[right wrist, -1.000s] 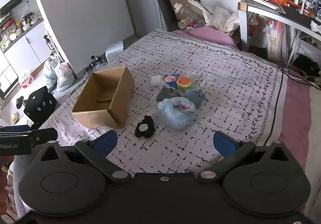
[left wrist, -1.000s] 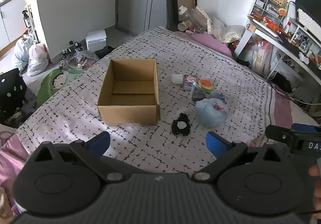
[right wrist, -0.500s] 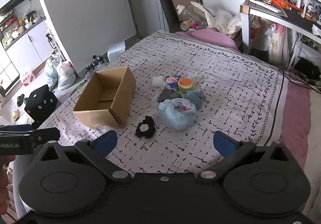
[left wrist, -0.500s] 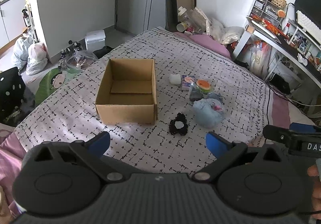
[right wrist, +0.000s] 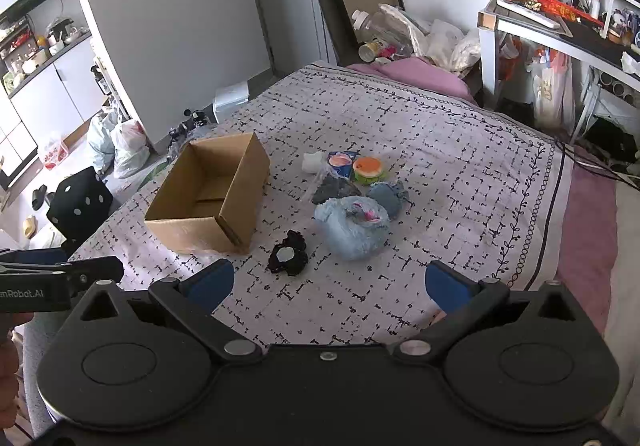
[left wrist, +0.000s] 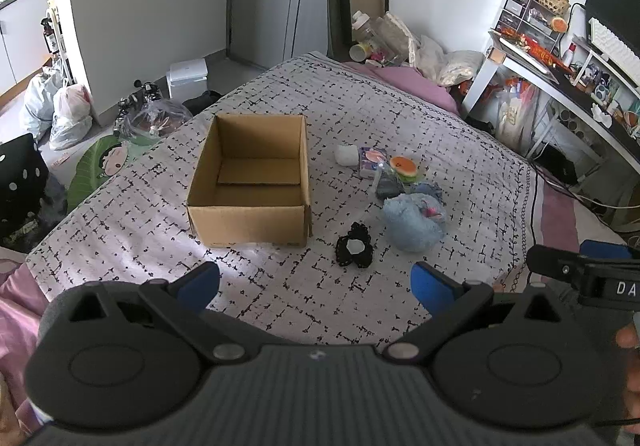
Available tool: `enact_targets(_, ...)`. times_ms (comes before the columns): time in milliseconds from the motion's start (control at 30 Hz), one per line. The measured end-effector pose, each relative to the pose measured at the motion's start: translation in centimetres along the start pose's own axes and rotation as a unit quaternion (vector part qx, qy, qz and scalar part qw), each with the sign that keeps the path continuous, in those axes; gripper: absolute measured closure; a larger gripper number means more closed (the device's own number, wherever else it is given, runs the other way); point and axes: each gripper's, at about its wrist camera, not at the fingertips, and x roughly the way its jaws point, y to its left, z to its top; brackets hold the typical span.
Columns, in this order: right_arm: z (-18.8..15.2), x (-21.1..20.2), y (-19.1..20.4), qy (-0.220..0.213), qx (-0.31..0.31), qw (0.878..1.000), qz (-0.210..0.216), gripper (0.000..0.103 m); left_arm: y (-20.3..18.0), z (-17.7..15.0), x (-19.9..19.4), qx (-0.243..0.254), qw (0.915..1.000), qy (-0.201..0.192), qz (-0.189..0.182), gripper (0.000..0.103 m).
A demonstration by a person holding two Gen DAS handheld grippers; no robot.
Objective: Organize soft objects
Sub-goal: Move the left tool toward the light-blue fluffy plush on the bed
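An open, empty cardboard box (left wrist: 248,182) (right wrist: 212,198) stands on the patterned bed cover. To its right lie a black frilly item with a white centre (left wrist: 354,251) (right wrist: 288,258), a light-blue plush (left wrist: 414,222) (right wrist: 352,224), a small blue pouch (right wrist: 388,196), a dark grey cloth (right wrist: 334,188), an orange-and-green round toy (left wrist: 403,167) (right wrist: 368,168), a printed packet (right wrist: 341,162) and a white soft block (left wrist: 346,155) (right wrist: 312,161). My left gripper (left wrist: 316,282) is open and empty above the bed's near edge. My right gripper (right wrist: 330,282) is open and empty, short of the black item.
A desk (right wrist: 560,42) with clutter stands at the right. Bags and bottles (right wrist: 400,34) pile at the bed's head beside a pink pillow (right wrist: 408,72). Plastic bags (left wrist: 68,110) and a white bin (left wrist: 187,75) sit on the floor at the left.
Both grippers have drifted slightly: the box and the soft items sit a little lower and further left in the views. Nothing has been picked up; both stay open.
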Motion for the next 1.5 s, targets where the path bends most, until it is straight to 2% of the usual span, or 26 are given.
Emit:
enact_targets(1000, -0.1, 0.6, 0.0, 0.005, -0.006, 1.000, 0.000, 0.000, -0.9, 0.3, 0.2, 0.013, 0.9997, -0.018, -0.012, 0.002)
enact_targets(1100, -0.1, 0.4, -0.3, -0.002, 0.001, 1.000, 0.016, 0.000, -0.9, 0.4, 0.4, 0.008, 0.9997, -0.018, -0.013, 0.002)
enact_targets(1500, 0.5, 1.9, -1.8, -0.006, 0.026, 1.000, 0.012, 0.000, -2.0, 0.7, 2.1, 0.015, 0.9994, -0.007, -0.031, 0.002)
